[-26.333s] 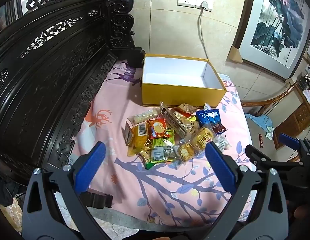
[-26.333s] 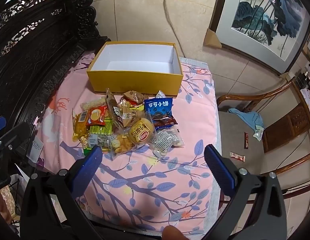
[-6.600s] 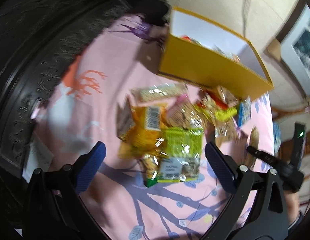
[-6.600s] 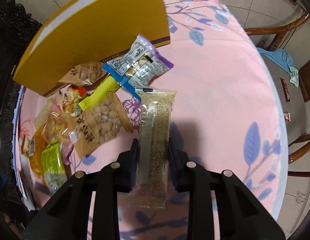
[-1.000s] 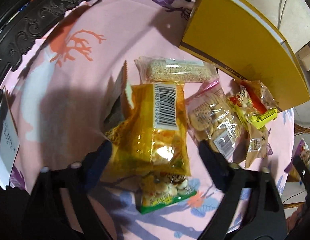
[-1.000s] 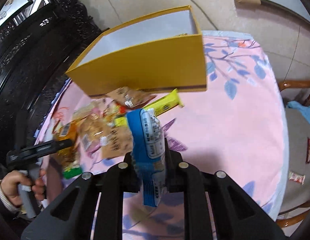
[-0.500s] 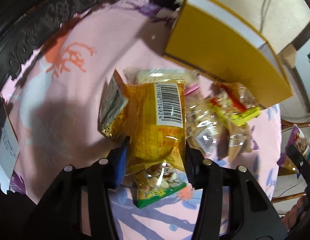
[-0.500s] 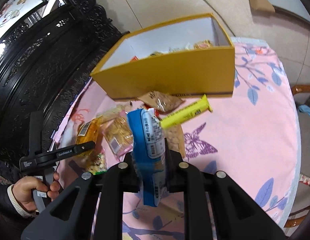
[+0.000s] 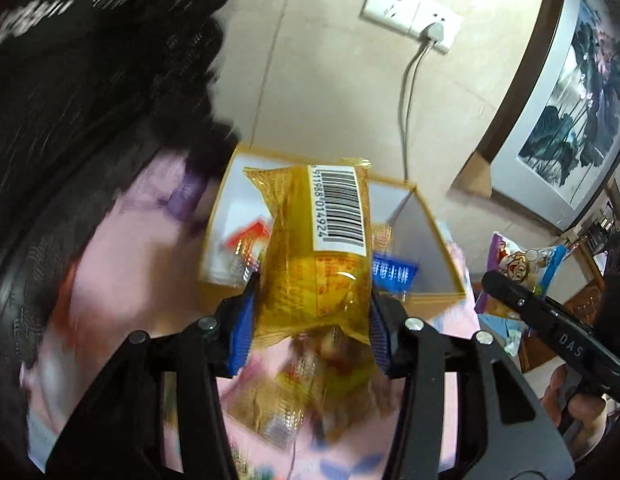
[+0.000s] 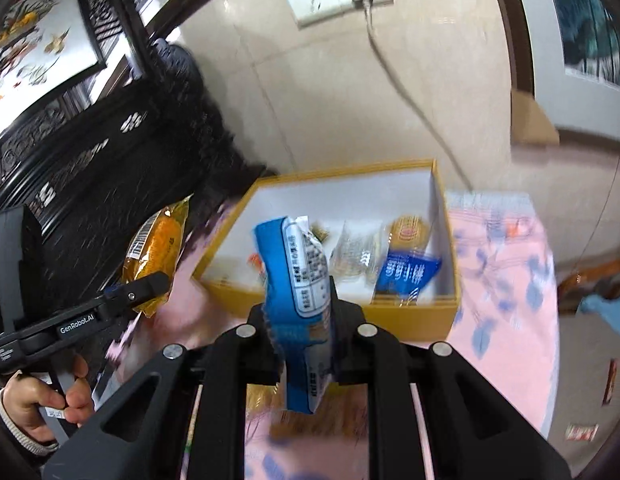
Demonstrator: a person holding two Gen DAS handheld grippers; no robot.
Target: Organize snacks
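Standing upright in left claw [image 9: 311, 320], yellow snack bag [image 9: 317, 240], barcode end uppermost

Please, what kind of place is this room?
Probably a room in a home: a dark carved wooden furniture back, a framed lotus painting propped against the tiled wall, and a pink patterned cloth under a yellow cardboard snack box.

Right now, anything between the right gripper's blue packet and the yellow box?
Nothing. In the right wrist view the blue packet hangs before the yellow box; only pink cloth below.

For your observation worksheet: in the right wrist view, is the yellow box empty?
No, the yellow box already holds several packets, among them a blue packet against its near wall.
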